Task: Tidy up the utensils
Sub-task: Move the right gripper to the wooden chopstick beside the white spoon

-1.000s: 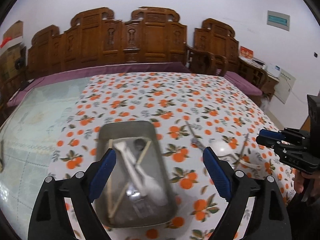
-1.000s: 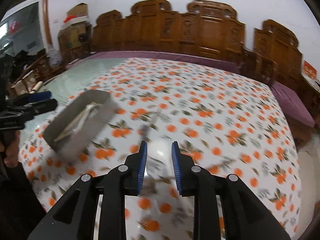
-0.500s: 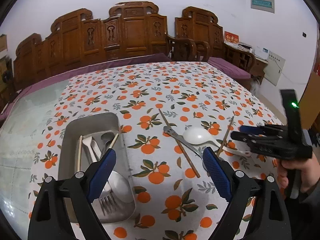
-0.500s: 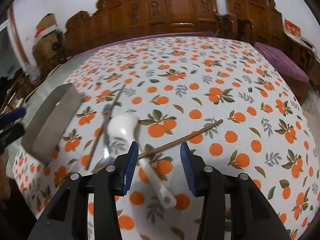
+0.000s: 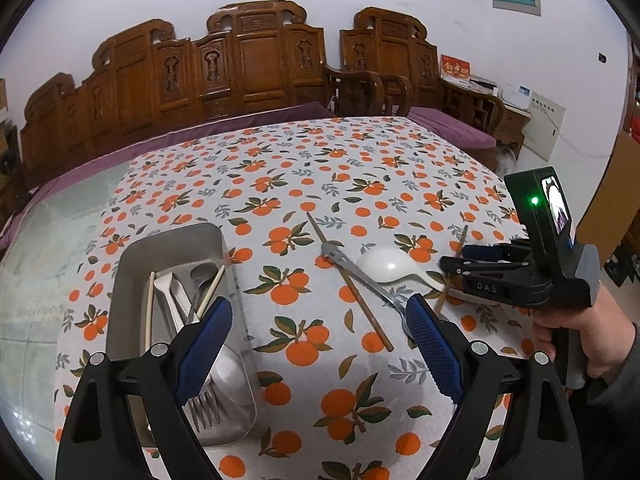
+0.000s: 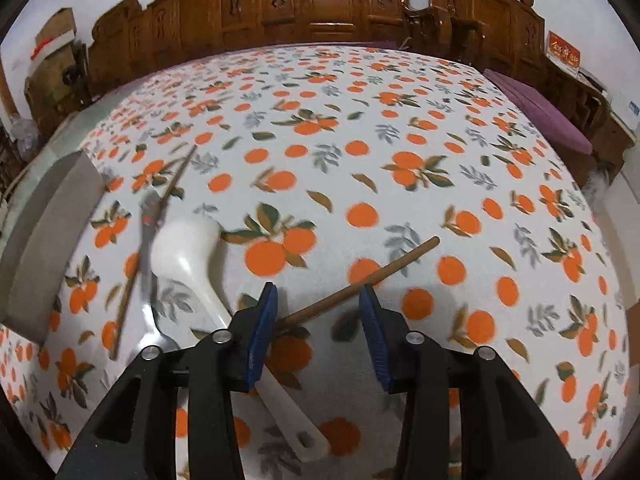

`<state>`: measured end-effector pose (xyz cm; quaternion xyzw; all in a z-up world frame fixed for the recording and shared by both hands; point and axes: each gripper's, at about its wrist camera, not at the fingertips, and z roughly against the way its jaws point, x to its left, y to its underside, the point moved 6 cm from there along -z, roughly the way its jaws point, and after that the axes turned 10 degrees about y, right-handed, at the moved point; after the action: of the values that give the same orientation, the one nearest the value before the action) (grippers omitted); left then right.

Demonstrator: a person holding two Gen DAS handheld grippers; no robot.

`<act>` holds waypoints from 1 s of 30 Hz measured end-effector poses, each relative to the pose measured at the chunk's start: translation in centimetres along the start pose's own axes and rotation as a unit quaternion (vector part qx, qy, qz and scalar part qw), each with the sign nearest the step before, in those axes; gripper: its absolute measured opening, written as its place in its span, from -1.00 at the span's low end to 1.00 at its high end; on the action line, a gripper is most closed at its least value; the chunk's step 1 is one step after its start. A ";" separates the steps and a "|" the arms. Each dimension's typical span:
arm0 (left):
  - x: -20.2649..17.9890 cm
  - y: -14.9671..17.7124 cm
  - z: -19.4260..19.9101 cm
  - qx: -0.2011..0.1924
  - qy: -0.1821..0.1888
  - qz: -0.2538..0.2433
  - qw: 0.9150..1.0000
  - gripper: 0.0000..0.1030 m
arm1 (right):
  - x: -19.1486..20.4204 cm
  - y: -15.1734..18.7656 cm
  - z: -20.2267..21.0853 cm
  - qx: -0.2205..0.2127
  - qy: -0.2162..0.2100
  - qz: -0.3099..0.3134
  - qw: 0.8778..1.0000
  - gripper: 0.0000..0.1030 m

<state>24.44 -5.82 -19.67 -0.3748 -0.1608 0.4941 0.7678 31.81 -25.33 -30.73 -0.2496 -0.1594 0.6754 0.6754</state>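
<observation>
A metal tray [image 5: 132, 256] on the left holds a fork, spoons and pale chopsticks. On the orange-print cloth lie a brown chopstick [image 5: 352, 288], a metal fork [image 5: 360, 276] and a white ceramic spoon [image 5: 388, 266]. My left gripper [image 5: 320, 348] is open and empty, low over the cloth beside the tray. My right gripper [image 6: 318, 320] is open, its jaws either side of a second brown chopstick [image 6: 384, 270], which lies on the cloth. The white spoon [image 6: 188, 248] lies just left of it, its handle passing under the left finger. The right gripper also shows in the left wrist view [image 5: 452, 262].
Carved wooden chairs [image 5: 248, 60] line the far side of the table. Purple cushions [image 5: 452, 128] sit at the right. The tray's side [image 6: 44, 236] shows at the left of the right wrist view. The table's front edge is near both grippers.
The right gripper has opened wider and dropped down around the brown chopstick. The left gripper has swung right, off the tray, toward the loose utensils.
</observation>
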 end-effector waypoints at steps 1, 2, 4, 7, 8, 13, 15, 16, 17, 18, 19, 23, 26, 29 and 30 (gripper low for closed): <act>-0.1 0.0 0.0 0.000 0.001 -0.001 1.000 0.65 | -0.3 0.2 0.1 0.003 0.004 0.001 1.000 -0.20; -0.1 0.0 0.0 0.001 0.001 -0.002 1.000 0.65 | -0.6 0.3 0.2 0.004 0.003 0.000 1.000 -0.23; -0.2 0.0 -0.1 0.001 0.001 -0.003 1.000 0.65 | -1.1 0.6 0.2 0.008 0.000 -0.008 1.000 -0.27; -0.2 0.0 -0.1 0.002 0.002 -0.003 1.000 0.65 | -1.5 0.6 0.4 0.005 -0.009 -0.020 1.000 -0.42; -0.2 0.0 -0.1 0.001 0.002 -0.003 1.000 0.65 | -1.5 0.5 0.4 0.003 -0.017 -0.024 1.000 -0.49; -0.6 0.1 -0.3 0.004 0.002 -0.010 1.000 0.65 | -1.3 0.0 0.3 -0.003 -0.021 -0.031 0.999 -0.65; -0.8 0.2 -0.5 0.006 0.001 -0.014 1.000 0.65 | -1.4 -0.3 0.4 -0.006 -0.023 -0.035 0.999 -0.97; -0.9 0.3 -0.5 0.007 0.001 -0.015 1.000 0.65 | -1.5 -0.4 0.4 -0.005 -0.022 -0.037 0.999 -0.99; -0.9 0.3 -0.6 0.008 0.000 -0.015 1.000 0.65 | -1.5 -0.5 0.3 -0.005 -0.026 -0.041 0.999 -0.99; -1.0 0.3 -0.6 0.008 0.000 -0.016 1.000 0.65 | -1.6 -0.5 0.3 -0.004 -0.027 -0.043 0.999 -0.99; -0.9 0.3 -0.6 0.008 0.000 -0.016 1.000 0.65 | -1.6 -0.5 0.2 -0.004 -0.026 -0.043 0.999 -0.99; -1.2 0.4 -0.9 0.011 -0.001 -0.019 1.000 0.65 | -1.7 -0.4 0.8 -0.008 -0.034 -0.048 0.998 -0.99; -1.4 0.4 -1.1 0.012 -0.002 -0.023 1.000 0.65 | -1.2 -0.2 1.7 -0.015 -0.043 -0.048 0.998 -0.97; -1.4 0.3 -1.0 0.010 -0.004 -0.023 1.000 0.65 | -0.2 0.3 2.3 -0.011 -0.059 -0.051 0.997 -0.94; -1.3 0.3 -0.9 0.008 -0.003 -0.021 1.000 0.65 | 0.2 0.3 2.4 -0.010 -0.061 -0.049 0.997 -0.94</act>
<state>24.18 -7.30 -20.30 -0.3633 -0.1672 0.4803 0.7806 30.21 -24.89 -28.98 -0.2067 -0.2195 0.6536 0.6941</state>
